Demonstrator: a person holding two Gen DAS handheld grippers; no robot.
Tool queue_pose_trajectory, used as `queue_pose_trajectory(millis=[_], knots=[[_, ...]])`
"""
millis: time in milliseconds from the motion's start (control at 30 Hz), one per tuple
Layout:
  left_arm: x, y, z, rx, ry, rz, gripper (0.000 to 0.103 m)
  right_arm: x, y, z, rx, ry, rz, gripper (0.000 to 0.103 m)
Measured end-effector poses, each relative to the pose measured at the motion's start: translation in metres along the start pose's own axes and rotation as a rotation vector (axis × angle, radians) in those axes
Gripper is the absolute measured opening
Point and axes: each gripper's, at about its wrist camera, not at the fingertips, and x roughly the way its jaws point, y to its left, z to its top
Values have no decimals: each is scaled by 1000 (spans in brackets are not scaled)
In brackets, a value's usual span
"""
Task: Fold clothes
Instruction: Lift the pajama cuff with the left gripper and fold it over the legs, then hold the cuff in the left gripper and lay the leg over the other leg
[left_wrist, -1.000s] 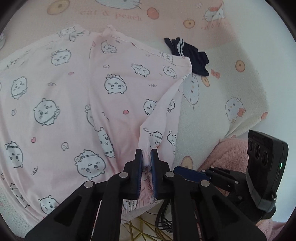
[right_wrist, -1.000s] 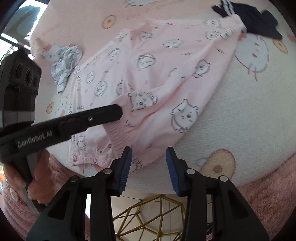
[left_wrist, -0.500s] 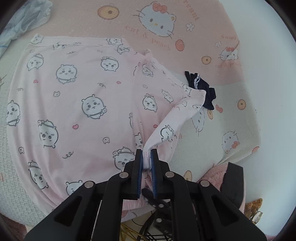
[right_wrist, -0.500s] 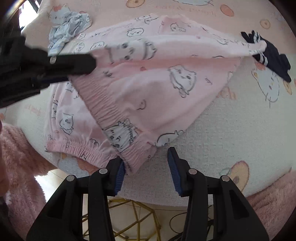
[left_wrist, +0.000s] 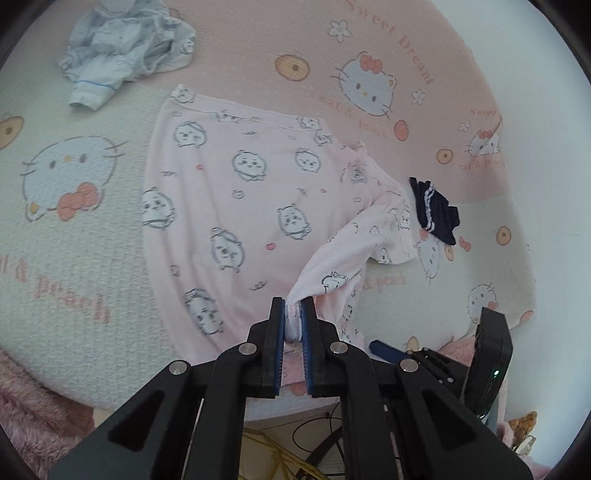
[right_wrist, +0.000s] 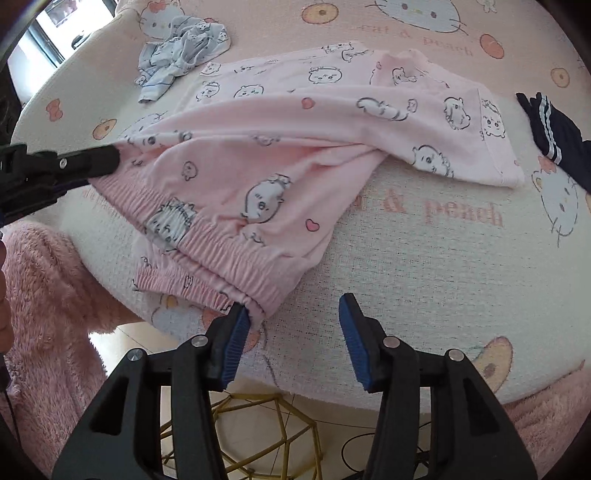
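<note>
i see the left gripper (left_wrist: 293, 325) clamped tight on a bunched bit of the pink pants' (left_wrist: 236, 206) waistband, lifting that corner off the cloth (left_wrist: 74, 258) so a fold of fabric runs from the jaws down toward the leg end. the rest of the pants lies flat on the cloth, spread away from me, and from the right wrist the waistband (right_wrist: 221, 266) curves along the near edge. my right gripper (right_wrist: 291, 332) is opening; its left pad sits right at the waistband's end, touching or nearly so, but nothing is pressed between the jaws and the right pad stands clear over bare cloth. a small dark garment (left_wrist: 436, 212) with white stripes lies just beside the far leg hem. a crumpled pale blue garment (left_wrist: 125, 48) lies well apart at the far left. a fuzzy pink sleeve (right_wrist: 55, 314) shows at the left of the right view.
</note>
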Motion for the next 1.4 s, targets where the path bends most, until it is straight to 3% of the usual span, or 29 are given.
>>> queue_pose_trajectory(millis=[133,300,467,533,633,767,867,1000,1100,1200,1267,1300,1333,1400], knots=[[-3,28,-19,-87,-11,24,9,0,5,2,-16,-1,38,51],[15,35,-30,-83,39,126,9,29,11,3,-56,56,-32,57],[27,41,-39,-121,105,113,9,28,5,11,-34,42,-36,58],[36,42,-47,-119,144,134,9,17,-4,11,-2,51,36,58],[43,31,-49,-71,139,199,12,-6,-10,11,-27,48,186,58],[41,37,-47,-116,145,170,14,-28,-9,18,-36,-52,205,58],[24,40,-45,-151,105,145,16,-11,-10,20,9,-48,156,58],[-10,19,-42,-75,-110,253,16,23,-17,16,38,58,95,58],[2,1,-37,20,-70,159,16,26,-18,17,22,65,88,58],[36,-23,-39,112,42,162,16,25,-21,18,37,65,94,59],[53,-16,-44,86,125,175,16,22,-28,17,50,67,86,59],[51,-12,-44,63,119,151,16,20,-34,18,63,64,75,59],[48,-8,-42,36,128,124,16,18,-39,17,73,68,10,58],[39,2,-38,-43,152,-15,16,19,-52,12,46,92,-225,54]])
